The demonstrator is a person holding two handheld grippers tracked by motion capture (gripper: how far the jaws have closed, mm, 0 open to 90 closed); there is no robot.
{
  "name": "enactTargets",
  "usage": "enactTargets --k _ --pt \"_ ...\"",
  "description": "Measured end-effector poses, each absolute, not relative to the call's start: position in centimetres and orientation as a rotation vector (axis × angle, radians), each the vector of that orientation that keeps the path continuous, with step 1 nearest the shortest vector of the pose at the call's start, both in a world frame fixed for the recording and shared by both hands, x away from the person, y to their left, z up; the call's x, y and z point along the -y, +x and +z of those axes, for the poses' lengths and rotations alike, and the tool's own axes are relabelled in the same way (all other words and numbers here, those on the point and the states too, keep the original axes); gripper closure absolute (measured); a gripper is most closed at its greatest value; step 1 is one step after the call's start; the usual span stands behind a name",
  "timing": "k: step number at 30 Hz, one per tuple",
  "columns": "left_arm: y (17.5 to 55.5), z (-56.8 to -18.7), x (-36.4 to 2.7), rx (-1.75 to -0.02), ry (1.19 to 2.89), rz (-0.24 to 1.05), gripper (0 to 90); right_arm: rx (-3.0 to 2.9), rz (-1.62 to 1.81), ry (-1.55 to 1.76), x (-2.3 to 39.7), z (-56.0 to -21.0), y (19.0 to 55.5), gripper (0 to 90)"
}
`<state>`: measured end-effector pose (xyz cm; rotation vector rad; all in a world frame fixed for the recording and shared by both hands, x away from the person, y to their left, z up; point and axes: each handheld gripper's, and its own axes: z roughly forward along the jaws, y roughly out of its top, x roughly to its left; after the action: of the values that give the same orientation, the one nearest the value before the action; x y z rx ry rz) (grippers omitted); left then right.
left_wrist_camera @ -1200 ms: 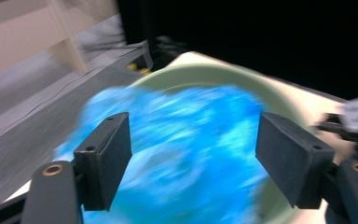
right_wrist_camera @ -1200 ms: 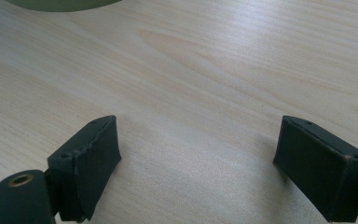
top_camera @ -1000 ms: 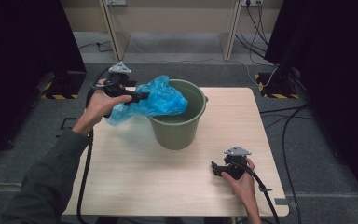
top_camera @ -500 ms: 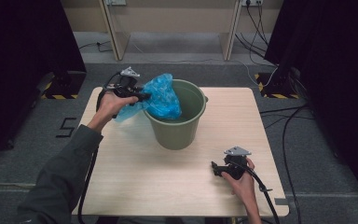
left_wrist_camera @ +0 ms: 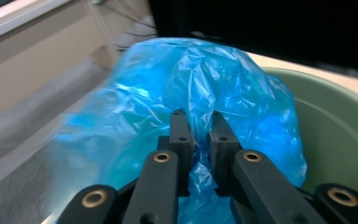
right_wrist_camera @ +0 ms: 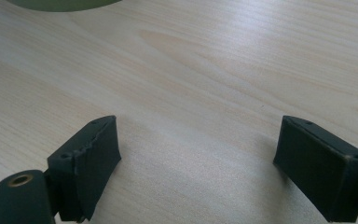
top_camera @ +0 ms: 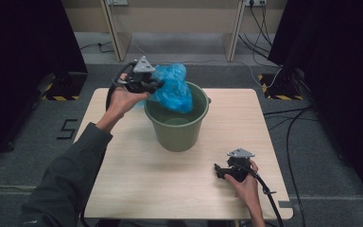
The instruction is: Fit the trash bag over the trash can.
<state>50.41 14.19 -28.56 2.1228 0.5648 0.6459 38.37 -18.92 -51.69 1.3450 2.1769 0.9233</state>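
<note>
Pinching a fold of the blue plastic bag [left_wrist_camera: 200, 107], the left tool [top_camera: 156, 86] had just been closing its jaws, and the film sat bunched between them. It hung above the far-left rim of the green bucket [top_camera: 177, 130], which stood toward the far middle of the bench [top_camera: 137, 179]. Most of the bag billowed from the tool toward and over the bucket's mouth, partly dipping inside, so the coming move probably turned on carrying it that way. The right tool [top_camera: 220, 171] rested released near the bench's near-right corner, well apart from the bucket, nothing between its jaws.
</note>
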Motion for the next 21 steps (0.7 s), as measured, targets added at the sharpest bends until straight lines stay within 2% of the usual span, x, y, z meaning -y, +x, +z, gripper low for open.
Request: enactTargets --k 2,5,9,10,13,20,21 --pt "49.2 -30.0 -12.0 -0.48 2.197 0.692 82.1 -2.176 0.924 1.345 18.9 -51.7 38.4 13.8" --pt "49.0 -31.3 -11.0 -0.465 2.237 0.645 76.4 -2.178 0.923 1.345 18.9 -51.7 38.4 13.8" --pt "49.5 -32.4 -10.5 -0.513 2.233 0.525 52.3 -2.18 0.922 1.339 19.0 -51.7 38.4 13.8" --pt "49.5 -32.1 -10.6 -0.52 2.218 0.502 52.3 -2.18 0.922 1.339 19.0 -51.7 38.4 13.8" --pt "49.0 -29.9 -12.4 -0.551 2.087 0.515 32.6 -2.183 0.921 1.339 19.0 -51.7 38.4 13.8" --pt "49.6 -27.6 -16.8 -0.688 1.995 0.558 27.7 -2.18 0.921 1.336 19.0 -51.7 38.3 13.9" --pt "49.9 -27.8 -18.1 -0.737 2.002 0.576 24.0 -2.179 0.921 1.337 18.9 -51.7 38.3 13.8"
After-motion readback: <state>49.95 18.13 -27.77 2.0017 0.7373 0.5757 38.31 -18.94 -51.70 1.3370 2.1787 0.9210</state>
